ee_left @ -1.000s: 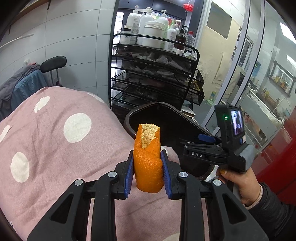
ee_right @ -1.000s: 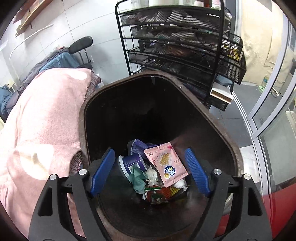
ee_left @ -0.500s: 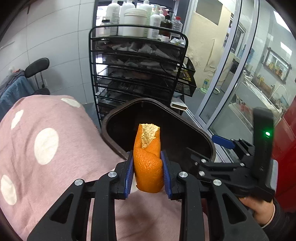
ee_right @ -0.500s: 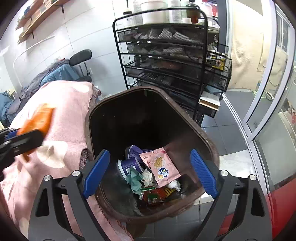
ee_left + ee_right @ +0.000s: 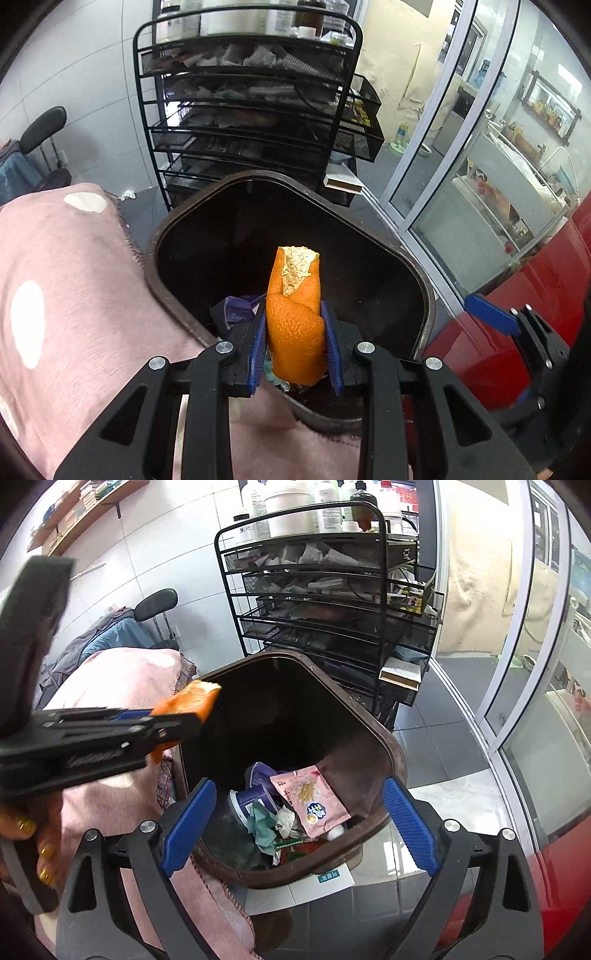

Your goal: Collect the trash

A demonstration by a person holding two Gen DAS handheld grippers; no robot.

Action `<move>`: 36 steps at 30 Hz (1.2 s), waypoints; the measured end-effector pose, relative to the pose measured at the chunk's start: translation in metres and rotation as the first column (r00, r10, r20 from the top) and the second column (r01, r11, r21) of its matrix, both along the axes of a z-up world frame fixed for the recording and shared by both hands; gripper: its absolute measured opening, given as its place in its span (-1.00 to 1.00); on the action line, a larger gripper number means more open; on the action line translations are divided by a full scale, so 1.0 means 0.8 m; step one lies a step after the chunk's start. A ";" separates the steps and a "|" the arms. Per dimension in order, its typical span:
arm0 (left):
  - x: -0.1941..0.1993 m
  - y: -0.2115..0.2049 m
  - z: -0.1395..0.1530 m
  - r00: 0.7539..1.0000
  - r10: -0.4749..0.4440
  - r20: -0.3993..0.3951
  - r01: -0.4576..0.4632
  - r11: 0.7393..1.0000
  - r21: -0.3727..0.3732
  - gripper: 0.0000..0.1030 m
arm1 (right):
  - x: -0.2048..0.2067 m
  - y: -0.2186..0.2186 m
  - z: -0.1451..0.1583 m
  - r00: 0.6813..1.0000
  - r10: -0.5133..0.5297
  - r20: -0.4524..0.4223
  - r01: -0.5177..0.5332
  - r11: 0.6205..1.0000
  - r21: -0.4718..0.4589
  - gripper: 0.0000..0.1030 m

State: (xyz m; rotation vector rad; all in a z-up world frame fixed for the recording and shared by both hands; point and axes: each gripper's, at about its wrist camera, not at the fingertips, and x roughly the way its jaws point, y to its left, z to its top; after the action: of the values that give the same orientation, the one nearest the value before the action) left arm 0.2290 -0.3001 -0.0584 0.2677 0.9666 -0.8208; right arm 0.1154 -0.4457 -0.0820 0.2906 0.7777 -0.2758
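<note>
Left wrist view: the left gripper point(image 5: 294, 341) is clamping one orange peel point(image 5: 295, 325) upright between its blue pads, holding it over the near rim of the single brown trash bin point(image 5: 424, 291), with the pink spotted blanket point(image 5: 74, 295) lying to the left. Right wrist view: the right gripper point(image 5: 299, 823) is gaping wide, carrying nothing, looking down on one pink snack packet point(image 5: 312, 799) and one blue cup point(image 5: 255, 803) already binned; the peel's drop is what's left, I'd say
</note>
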 end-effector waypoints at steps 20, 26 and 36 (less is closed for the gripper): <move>0.016 -0.022 -0.008 1.000 0.021 -0.006 -0.021 1.000 -0.014 0.75 | -0.025 0.010 -0.011 1.000 0.012 -0.016 -0.012 0.999 0.035 0.78; -0.005 0.000 0.022 0.992 0.050 0.120 -0.043 0.998 -0.056 0.82 | -0.025 0.012 -0.010 1.000 0.011 -0.018 -0.011 0.999 0.031 0.79; -0.044 0.090 0.063 0.962 0.185 0.200 -0.146 0.970 -0.193 0.89 | -0.026 0.024 -0.004 1.000 0.028 0.007 -0.029 1.000 0.012 0.82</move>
State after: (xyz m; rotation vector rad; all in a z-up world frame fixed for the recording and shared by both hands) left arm 0.1936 -0.2281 -0.0078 0.1172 0.6959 -0.7020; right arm 0.0945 -0.4269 -0.0851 0.2918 0.7765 -0.2432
